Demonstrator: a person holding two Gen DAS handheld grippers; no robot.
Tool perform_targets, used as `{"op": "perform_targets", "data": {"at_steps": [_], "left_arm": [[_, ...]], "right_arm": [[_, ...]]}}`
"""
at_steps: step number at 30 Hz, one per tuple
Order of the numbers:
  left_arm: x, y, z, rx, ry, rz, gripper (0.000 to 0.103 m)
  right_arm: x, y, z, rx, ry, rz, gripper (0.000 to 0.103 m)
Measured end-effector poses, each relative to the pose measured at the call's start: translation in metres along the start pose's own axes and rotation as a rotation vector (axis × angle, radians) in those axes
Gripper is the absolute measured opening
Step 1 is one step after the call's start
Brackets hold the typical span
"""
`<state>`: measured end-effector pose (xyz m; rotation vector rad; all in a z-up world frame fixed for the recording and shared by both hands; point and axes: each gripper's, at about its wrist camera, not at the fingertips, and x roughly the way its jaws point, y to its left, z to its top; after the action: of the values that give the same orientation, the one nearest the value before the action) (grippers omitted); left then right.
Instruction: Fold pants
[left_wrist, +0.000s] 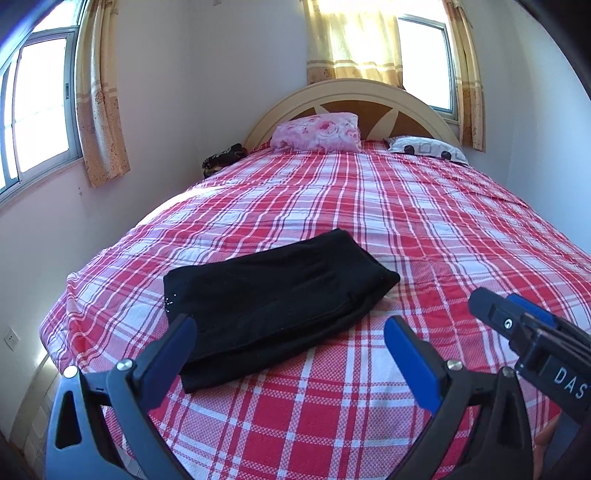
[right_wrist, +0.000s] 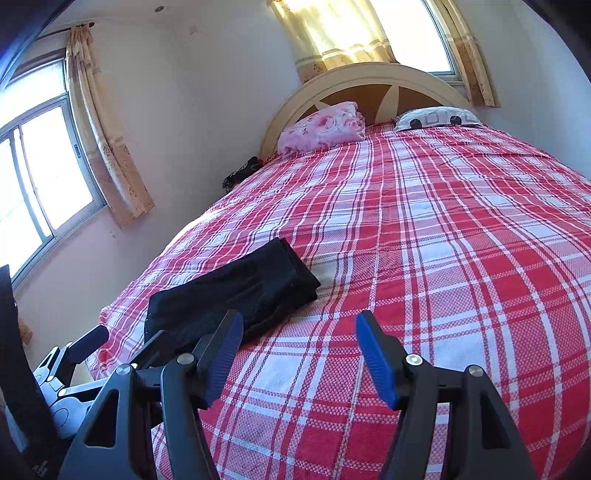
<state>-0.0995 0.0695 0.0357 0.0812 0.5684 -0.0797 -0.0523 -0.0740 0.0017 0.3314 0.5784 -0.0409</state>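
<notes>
I am holding my left gripper (left_wrist: 290, 334) low over the near end of the bed, its two blue-padded fingers (left_wrist: 412, 363) standing wide apart and gripping nothing. My right gripper (right_wrist: 299, 332) is hanging just beside it on the right, likewise spread and empty, with only bedspread showing between its pads. In the left wrist view the black nose of that right gripper is poking in at the lower right; in the right wrist view part of the left gripper is showing at the lower left.

Nothing is lying between my fingers and the one pair of black folded fabric pants (left_wrist: 273, 295). They are resting flat as a compact, layered rectangle on the red-and-white plaid bedspread (left_wrist: 424, 236), near the bed's left edge. They are sitting just beyond my left gripper's left finger, which is overlapping their near edge in that view, though I cannot tell whether it is touching. From my right gripper they are lying ahead and to the left, apart from it.

Farther off, two pillows are leaning at the head: one pink floral pillow (left_wrist: 317, 131) and one white pillow with dark shapes (left_wrist: 428, 147). One rounded cream-and-brown wooden headboard (left_wrist: 351, 99) is rising behind them. A small dark bundle (left_wrist: 221, 160) is sitting at the bed's far left edge. Two windows with yellow patterned curtains (left_wrist: 99, 103) are glowing on the walls.
</notes>
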Motion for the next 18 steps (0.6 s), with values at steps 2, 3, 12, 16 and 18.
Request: {"op": "perform_targets", "data": {"at_steps": [2, 3, 12, 16, 18], "left_arm": [[0.001, -0.001, 0.001, 0.003, 0.002, -0.001, 0.103], [0.002, -0.001, 0.001, 0.004, 0.004, -0.001, 0.103], [0.009, -0.006, 0.003, 0.002, 0.008, -0.015, 0.103], [0.014, -0.006, 0.001, -0.011, 0.022, -0.020, 0.103], [0.014, -0.006, 0.001, -0.009, 0.021, -0.018, 0.103]], "right_arm": [[0.001, -0.002, 0.001, 0.006, 0.002, 0.002, 0.065], [0.001, -0.003, 0.002, 0.008, 0.004, 0.003, 0.065], [0.003, -0.011, 0.006, 0.013, 0.006, -0.019, 0.065], [0.004, -0.016, 0.008, 0.017, 0.008, -0.036, 0.065], [0.005, -0.017, 0.008, 0.021, 0.006, -0.035, 0.065]]}}
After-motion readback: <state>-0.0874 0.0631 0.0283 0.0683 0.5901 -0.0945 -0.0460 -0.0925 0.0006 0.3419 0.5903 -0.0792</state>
